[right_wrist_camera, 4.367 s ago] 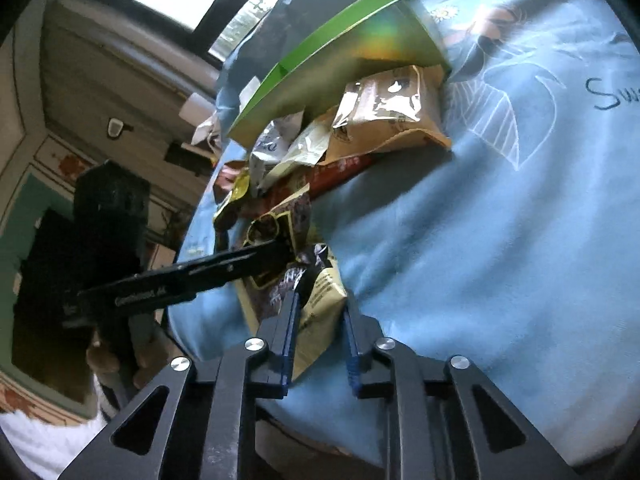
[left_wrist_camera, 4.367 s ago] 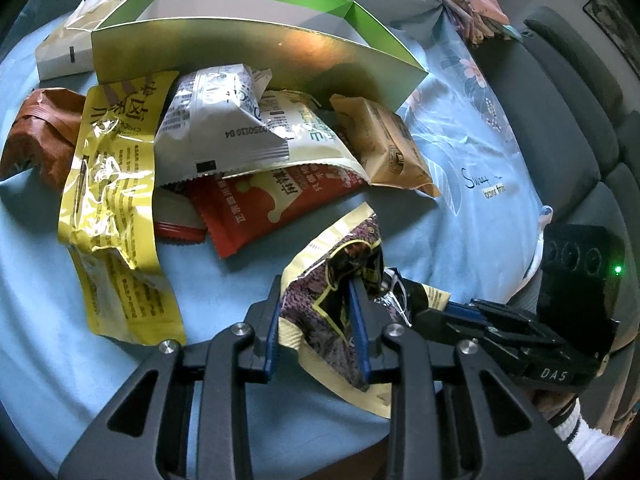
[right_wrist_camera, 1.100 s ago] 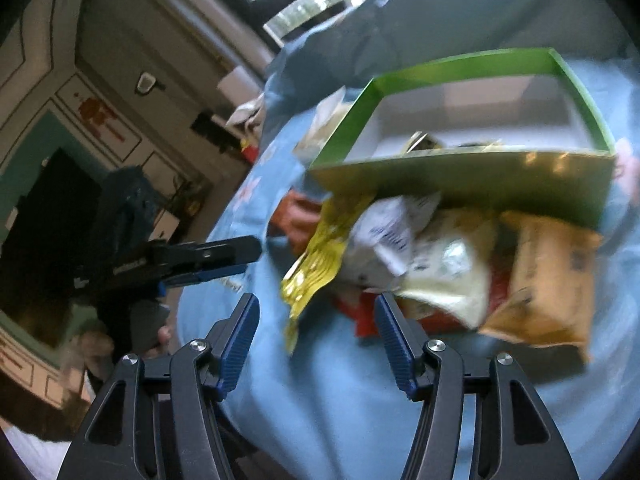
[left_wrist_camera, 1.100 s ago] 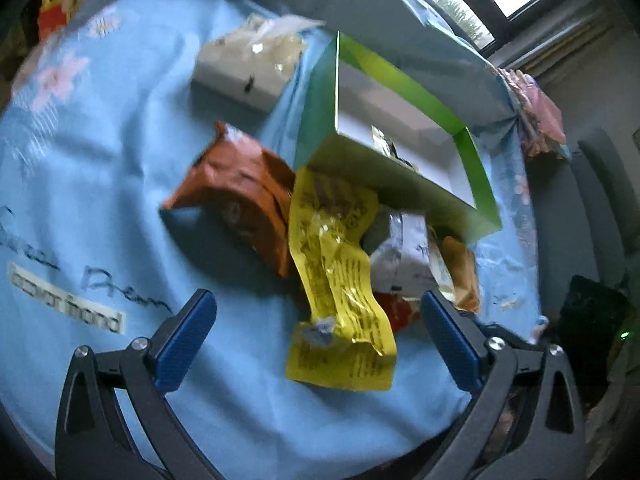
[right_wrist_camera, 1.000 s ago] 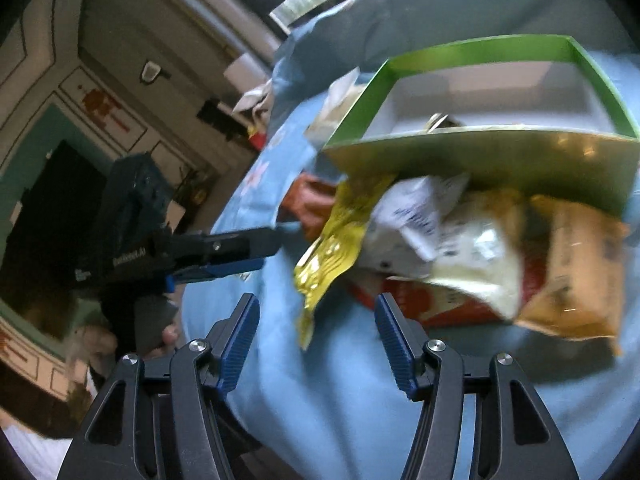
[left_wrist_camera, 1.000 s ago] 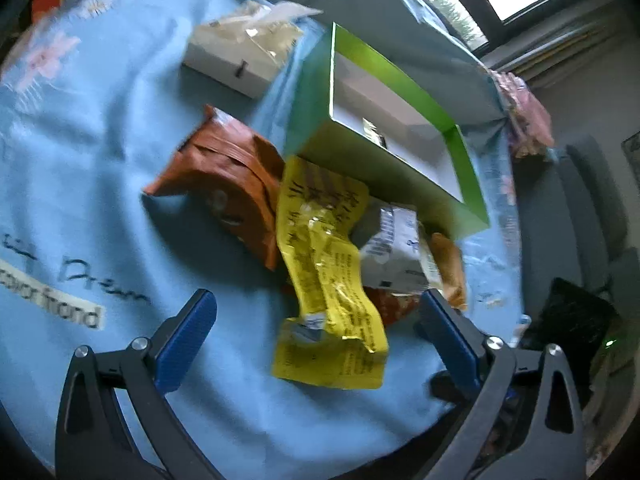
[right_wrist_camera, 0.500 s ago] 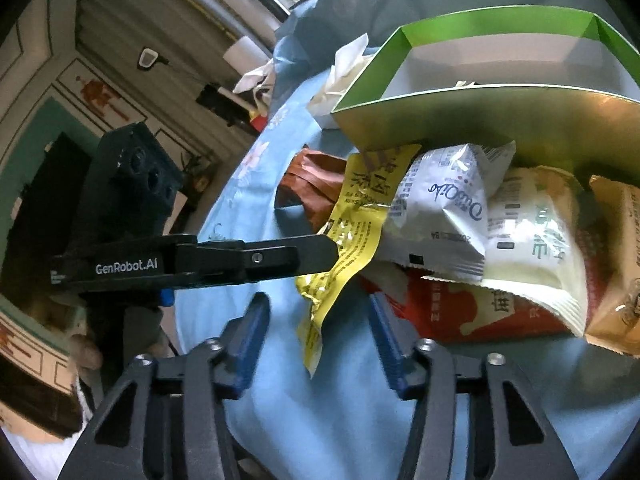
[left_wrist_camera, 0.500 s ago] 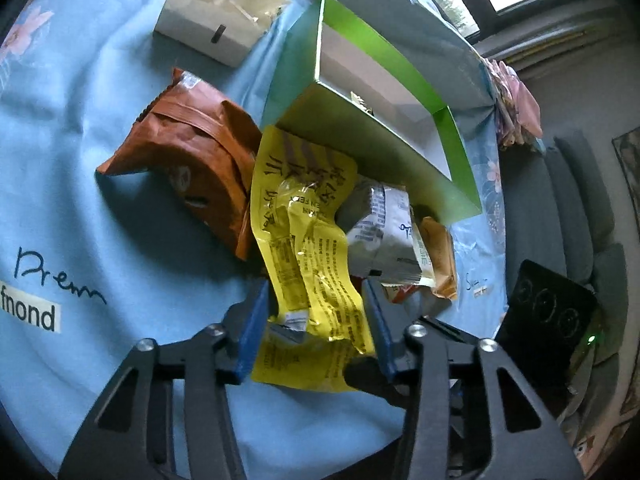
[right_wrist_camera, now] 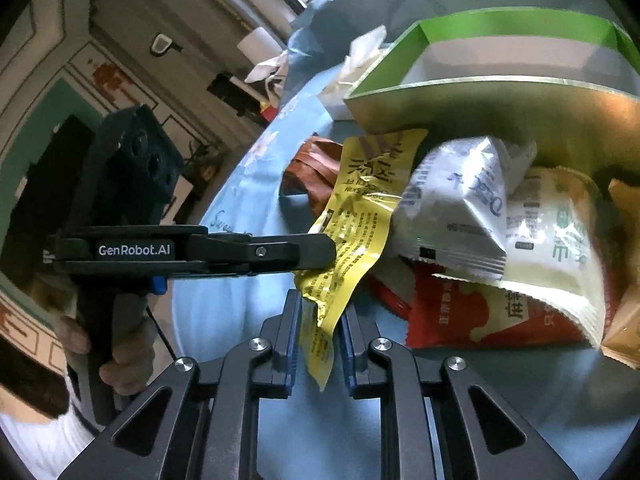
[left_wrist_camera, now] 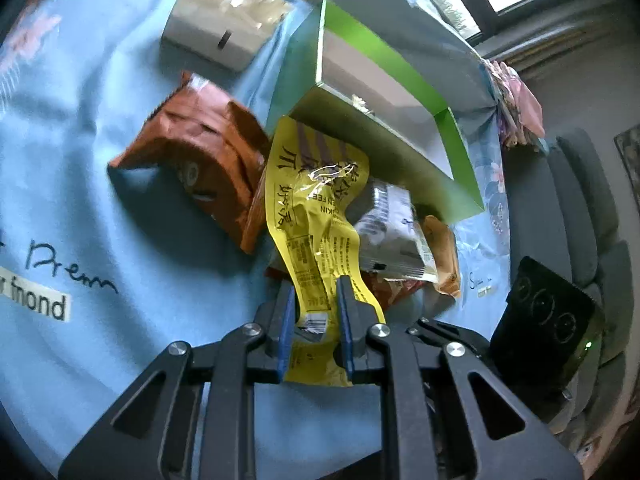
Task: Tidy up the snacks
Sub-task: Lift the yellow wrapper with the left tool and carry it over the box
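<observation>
A long yellow snack packet (left_wrist_camera: 316,224) lies over a pile of snacks in front of a green-rimmed box (left_wrist_camera: 384,120). My left gripper (left_wrist_camera: 316,288) is shut on the packet's near end. In the right wrist view the same yellow packet (right_wrist_camera: 360,216) hangs down between the fingers of my right gripper (right_wrist_camera: 320,300), which are nearly closed around its tip; I cannot tell if they pinch it. The left gripper (right_wrist_camera: 316,252) reaches in from the left there. The box (right_wrist_camera: 480,92) holds a small packet.
An orange-brown packet (left_wrist_camera: 200,152), a white packet (left_wrist_camera: 392,232), a pale green-lettered one (right_wrist_camera: 560,240), a red one (right_wrist_camera: 480,312) and a tan one (left_wrist_camera: 444,256) lie on the blue cloth (left_wrist_camera: 100,240). A tissue box (left_wrist_camera: 224,28) stands behind.
Both grippers dropped towards the pile and narrowed from wide open. The left one closed on the yellow packet's end, and the packet's tip now sits between the right fingers.
</observation>
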### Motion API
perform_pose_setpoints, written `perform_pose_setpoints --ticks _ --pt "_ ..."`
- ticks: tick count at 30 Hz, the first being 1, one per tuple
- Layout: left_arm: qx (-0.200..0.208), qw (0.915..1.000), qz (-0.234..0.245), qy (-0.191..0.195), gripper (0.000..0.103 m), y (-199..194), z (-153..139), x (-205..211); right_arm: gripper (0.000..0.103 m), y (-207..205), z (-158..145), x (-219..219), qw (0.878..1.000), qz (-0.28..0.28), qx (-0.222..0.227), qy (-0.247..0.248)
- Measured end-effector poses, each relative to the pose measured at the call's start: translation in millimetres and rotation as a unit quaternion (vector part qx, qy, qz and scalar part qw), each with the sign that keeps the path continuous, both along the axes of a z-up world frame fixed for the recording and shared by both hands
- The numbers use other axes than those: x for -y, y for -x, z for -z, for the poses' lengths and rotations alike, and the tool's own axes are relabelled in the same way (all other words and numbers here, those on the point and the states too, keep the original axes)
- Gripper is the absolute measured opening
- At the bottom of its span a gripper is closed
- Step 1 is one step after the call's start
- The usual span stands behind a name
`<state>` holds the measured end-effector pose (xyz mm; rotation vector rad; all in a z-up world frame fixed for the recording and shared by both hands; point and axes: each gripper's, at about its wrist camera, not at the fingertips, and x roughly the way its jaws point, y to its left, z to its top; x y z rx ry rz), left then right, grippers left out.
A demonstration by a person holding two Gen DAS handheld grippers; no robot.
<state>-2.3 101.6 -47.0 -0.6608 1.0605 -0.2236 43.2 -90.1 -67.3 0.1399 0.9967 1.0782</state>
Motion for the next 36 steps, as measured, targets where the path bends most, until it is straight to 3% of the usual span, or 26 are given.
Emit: perform_pose_setpoints --ticks 6,17,36 --pt "0.041 0.9974 -0.002 -0.059 0.020 11 -23 11 0.018 11 -16 0 0.999 -0.009 0.030 -0.018" --pt "0.116 0.9868 -0.004 -0.113 0.019 19 -55 29 0.017 22 -47 7 0.996 0.001 0.084 -0.042" --pt "0.185 0.9734 0.031 -0.131 0.021 -26 -97 65 0.017 6 -92 43 0.985 0.059 0.151 -0.056"
